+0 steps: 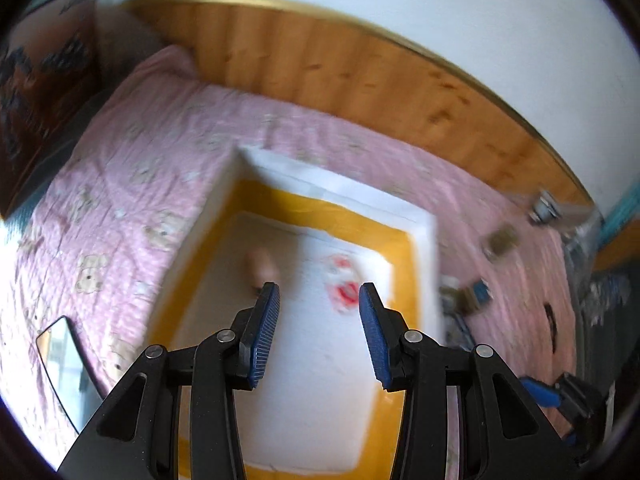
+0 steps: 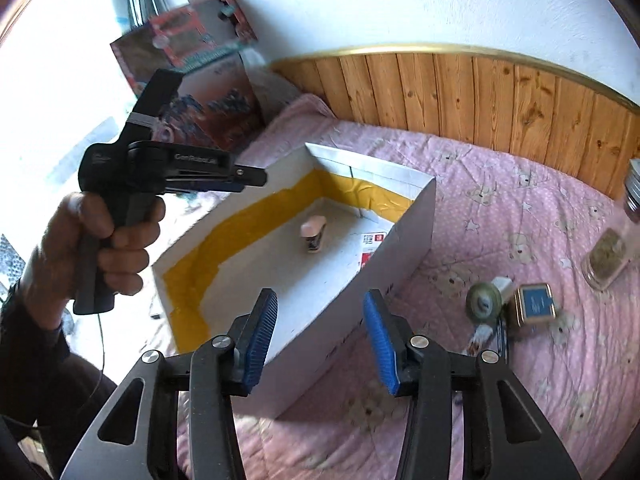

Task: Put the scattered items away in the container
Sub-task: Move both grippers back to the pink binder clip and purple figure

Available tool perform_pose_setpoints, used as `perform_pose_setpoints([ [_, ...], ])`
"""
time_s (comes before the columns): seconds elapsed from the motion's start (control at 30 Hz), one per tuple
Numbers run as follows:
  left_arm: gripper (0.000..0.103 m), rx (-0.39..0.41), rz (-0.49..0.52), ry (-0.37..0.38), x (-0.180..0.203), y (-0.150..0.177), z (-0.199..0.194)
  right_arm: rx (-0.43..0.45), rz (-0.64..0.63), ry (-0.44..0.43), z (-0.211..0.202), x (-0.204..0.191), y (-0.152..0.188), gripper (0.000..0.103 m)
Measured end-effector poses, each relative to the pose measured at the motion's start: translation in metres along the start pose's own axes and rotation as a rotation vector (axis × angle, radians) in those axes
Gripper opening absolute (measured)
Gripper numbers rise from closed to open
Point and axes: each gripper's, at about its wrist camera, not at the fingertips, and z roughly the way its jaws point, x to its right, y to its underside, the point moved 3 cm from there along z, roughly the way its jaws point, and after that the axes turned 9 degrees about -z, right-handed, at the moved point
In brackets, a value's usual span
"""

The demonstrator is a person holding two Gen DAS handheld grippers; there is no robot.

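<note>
The left tool [image 1: 319, 294] hangs over the open box [image 2: 412, 216], its blue pads spread with nothing between them. Below and just ahead of it, on the box floor, lies a small pink item [image 2: 314, 234], the only loose thing inside apart from a red-printed label [image 1: 342, 284] on the floor. The person's left hand [image 2: 96, 248] grips that tool's handle above the box's left wall.

The right tool [image 2: 320, 300] is also released and empty, its pads apart above the box's near wall. To its right, on the pink bed [image 2: 500, 184], the scattered items wait: a round tin [image 2: 484, 302] touching a small blue-lidded tin [image 2: 536, 306], with a white scrap [image 2: 502, 284] behind them. Farther right sit a flat jar [image 2: 606, 258] and a ribbed metal thing [image 2: 634, 188] at the frame edge.

This looks like the gap between a drop and the next pick. The right tool seems best placed: swing right, come down over the round tin or blue tin, and close on one without nudging its neighbour.
</note>
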Motion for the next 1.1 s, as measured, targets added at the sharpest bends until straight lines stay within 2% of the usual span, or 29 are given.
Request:
perform_pose_setpoints([
  [0.13,0.044,-0.006,0.151,0.088,0.063,0.045,-0.017,0.067,0.037,0.030,-0.038,0.006,0.022,0.047],
  [0.23,0.044,-0.043,0.271,0.143,0.109,0.083,-0.015,0.091,0.092,0.074,-0.056,0.023,0.045,0.047],
  [0.3,0.044,-0.082,0.344,0.154,0.132,0.108,-0.005,0.066,0.146,0.115,-0.060,0.041,0.062,0.047],
  [0.43,0.044,-0.159,0.435,0.134,0.160,0.146,0.027,-0.066,0.252,0.245,-0.050,0.083,0.094,0.047],
  [0.57,0.044,-0.210,0.436,0.085,0.160,0.163,0.061,-0.164,0.367,0.281,-0.038,0.118,0.125,0.048],
  [0.67,0.045,-0.243,0.397,0.033,0.147,0.166,0.092,-0.198,0.401,0.307,-0.032,0.131,0.141,0.059],
  [0.8,0.045,-0.260,0.322,-0.012,0.129,0.166,0.126,-0.182,0.369,0.297,-0.025,0.134,0.140,0.061],
  [0.93,0.047,-0.261,0.315,-0.033,0.124,0.173,0.148,-0.149,0.276,0.251,-0.008,0.124,0.120,0.061],
  [0.97,0.049,-0.256,0.312,-0.033,0.124,0.174,0.151,-0.145,0.251,0.238,-0.001,0.122,0.116,0.058],
  [1.07,0.050,-0.225,0.298,-0.012,0.124,0.172,0.154,-0.176,0.190,0.212,0.025,0.120,0.111,0.037],
  [1.1,0.050,-0.228,0.305,-0.003,0.125,0.173,0.155,-0.191,0.194,0.216,0.033,0.125,0.112,0.034],
])
